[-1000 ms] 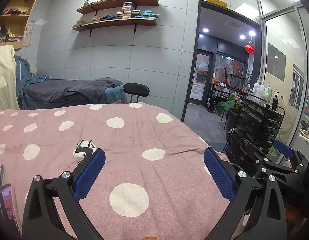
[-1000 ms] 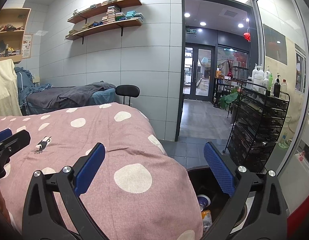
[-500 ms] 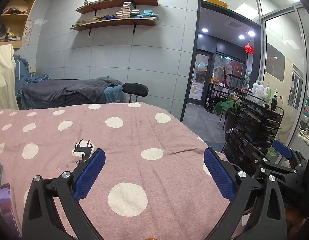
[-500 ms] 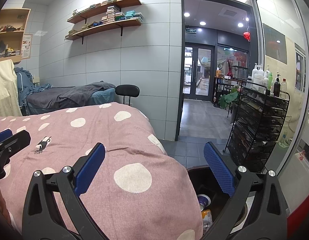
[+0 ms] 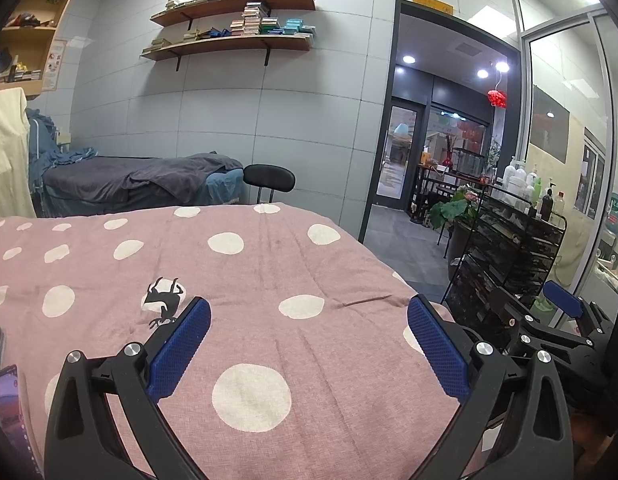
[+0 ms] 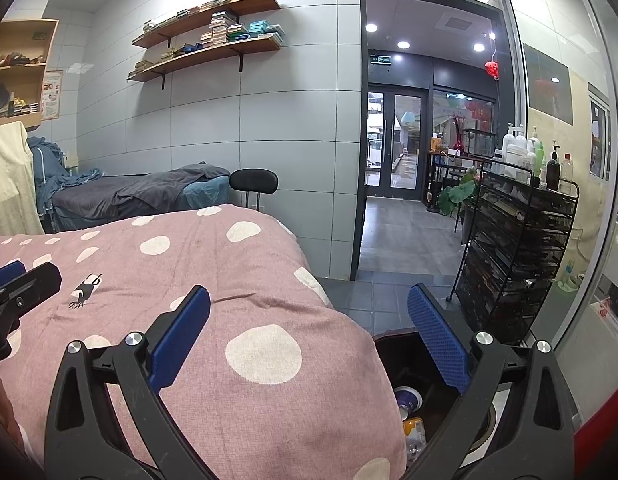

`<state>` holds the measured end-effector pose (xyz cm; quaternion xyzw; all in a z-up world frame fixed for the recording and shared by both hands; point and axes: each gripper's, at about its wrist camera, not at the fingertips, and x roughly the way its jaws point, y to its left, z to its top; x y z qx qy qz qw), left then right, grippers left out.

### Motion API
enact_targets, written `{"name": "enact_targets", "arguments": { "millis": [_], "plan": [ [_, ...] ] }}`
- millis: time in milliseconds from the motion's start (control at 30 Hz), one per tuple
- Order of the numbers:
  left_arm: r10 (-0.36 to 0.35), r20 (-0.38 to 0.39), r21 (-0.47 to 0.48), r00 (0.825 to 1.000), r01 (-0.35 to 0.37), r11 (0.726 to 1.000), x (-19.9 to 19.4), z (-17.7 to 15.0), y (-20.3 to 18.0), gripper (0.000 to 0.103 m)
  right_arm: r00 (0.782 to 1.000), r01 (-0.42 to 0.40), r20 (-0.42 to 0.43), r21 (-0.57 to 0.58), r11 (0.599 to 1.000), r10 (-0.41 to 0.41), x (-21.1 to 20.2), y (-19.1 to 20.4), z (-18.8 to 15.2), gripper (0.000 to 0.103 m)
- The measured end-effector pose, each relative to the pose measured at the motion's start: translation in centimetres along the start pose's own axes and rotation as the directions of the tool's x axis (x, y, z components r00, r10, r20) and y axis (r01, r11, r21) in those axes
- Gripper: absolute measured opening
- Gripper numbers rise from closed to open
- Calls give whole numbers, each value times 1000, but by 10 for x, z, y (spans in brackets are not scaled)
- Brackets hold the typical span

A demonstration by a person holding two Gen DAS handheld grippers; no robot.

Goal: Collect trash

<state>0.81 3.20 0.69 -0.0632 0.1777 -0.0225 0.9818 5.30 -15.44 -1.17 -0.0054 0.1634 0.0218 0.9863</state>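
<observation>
While both grippers hang wide open and empty over the bed (image 5: 269,280), the only loose item on the cover lies at the near left edge, beside the left gripper (image 5: 309,344): a flat shiny wrapper (image 5: 7,396), its long axis running near to far. The bin (image 6: 405,364) stands low on the right, under the right gripper (image 6: 309,344), with cans inside.

Open pink spotted bed cover (image 5: 269,280) ahead of and below left gripper (image 5: 309,344), nothing standing on it there. Below right gripper (image 6: 309,332), bed edge at left, open dark bin (image 6: 393,356) beside it; black wire rack (image 6: 521,256) beyond at right.
</observation>
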Motion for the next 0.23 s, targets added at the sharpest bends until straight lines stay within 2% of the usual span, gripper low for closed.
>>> {"name": "enact_targets", "arguments": {
  "millis": [233],
  "plan": [
    [0,-11,-2,1000,0,1000,4,0,2,97,1000,2,-4,6,1000,-1,1,0,-2,97]
  ]
}}
